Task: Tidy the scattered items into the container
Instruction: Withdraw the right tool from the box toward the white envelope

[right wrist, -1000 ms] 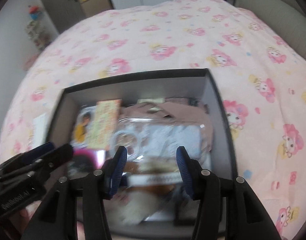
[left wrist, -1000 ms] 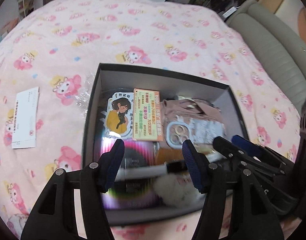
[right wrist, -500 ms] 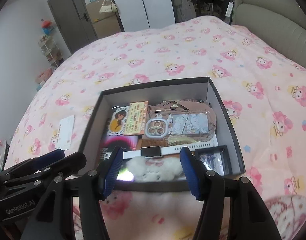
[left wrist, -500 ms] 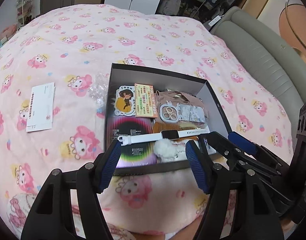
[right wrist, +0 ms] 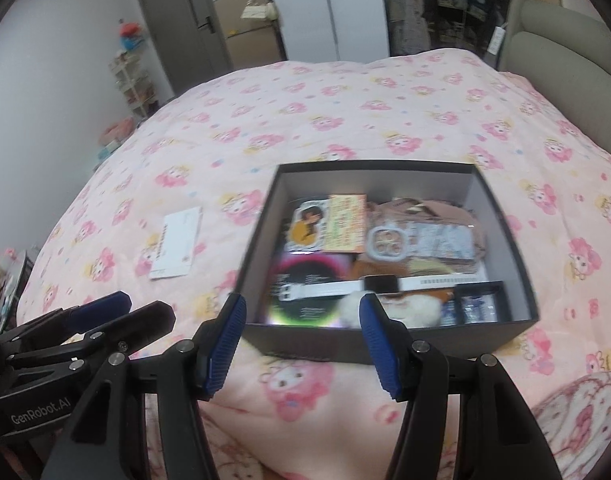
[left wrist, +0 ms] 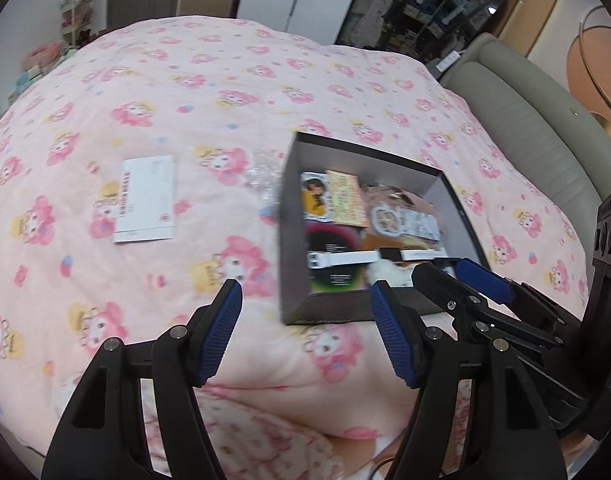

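Observation:
A dark open box [left wrist: 325, 312] [right wrist: 505, 208] sits on the pink patterned bed. It holds a white-strap smartwatch [right wrist: 379, 285] [left wrist: 345, 258], a white fluffy ball [right wrist: 409, 308], a phone case [right wrist: 421, 240], cards [right wrist: 345, 224] and a black disc [right wrist: 305, 284]. A white paper card [left wrist: 147, 199] [right wrist: 177, 248] lies on the blanket left of the box. My left gripper [left wrist: 305, 332] is open and empty, near the box's front left. My right gripper [right wrist: 301, 340] is open and empty, in front of the box's near wall.
A crumpled clear plastic wrap [left wrist: 265, 176] lies against the box's left side. A grey padded headboard [left wrist: 525, 128] [right wrist: 565, 56] runs along the right. A door and shelves [right wrist: 177, 40] stand beyond the bed's far end.
Both grippers have pulled back and up from inside the box, empty. The smartwatch stays lying in the box. The left gripper has also swung left, towards the paper card.

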Available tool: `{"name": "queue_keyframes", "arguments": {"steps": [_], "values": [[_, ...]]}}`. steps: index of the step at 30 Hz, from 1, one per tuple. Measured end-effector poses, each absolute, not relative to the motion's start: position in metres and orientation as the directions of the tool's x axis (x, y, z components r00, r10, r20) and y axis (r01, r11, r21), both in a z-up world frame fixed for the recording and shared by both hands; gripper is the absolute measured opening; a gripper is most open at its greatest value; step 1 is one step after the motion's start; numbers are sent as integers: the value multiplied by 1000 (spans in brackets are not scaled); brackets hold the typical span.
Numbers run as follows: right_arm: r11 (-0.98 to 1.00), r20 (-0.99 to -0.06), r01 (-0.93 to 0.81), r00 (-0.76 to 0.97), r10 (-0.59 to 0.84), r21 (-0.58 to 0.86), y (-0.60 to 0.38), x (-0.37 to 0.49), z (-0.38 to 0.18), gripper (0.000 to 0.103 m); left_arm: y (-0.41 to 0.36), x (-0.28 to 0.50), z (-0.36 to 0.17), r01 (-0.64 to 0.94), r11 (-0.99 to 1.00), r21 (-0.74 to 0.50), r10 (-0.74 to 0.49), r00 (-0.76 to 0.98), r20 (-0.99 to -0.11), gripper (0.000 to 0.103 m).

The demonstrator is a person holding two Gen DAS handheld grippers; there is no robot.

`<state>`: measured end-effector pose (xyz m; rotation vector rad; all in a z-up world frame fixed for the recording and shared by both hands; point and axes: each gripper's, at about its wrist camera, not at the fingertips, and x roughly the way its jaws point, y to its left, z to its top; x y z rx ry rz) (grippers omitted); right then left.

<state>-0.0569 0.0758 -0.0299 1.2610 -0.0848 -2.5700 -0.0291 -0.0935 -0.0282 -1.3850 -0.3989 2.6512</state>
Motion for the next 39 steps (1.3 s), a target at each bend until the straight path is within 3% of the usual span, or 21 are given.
{"name": "queue_keyframes", "arguments": {"steps": [21,39], "values": [[-917,-822,389,-491,-287,87,-68,-73,-58,55,-232,-20,-77,240,-901,-360,180,-550,-816,66],[-913,-895,383,-345,-283,141,-137,-162,-140,55,-314,-96,-167,479,-710,-515,294,-463,-836,66]]}}
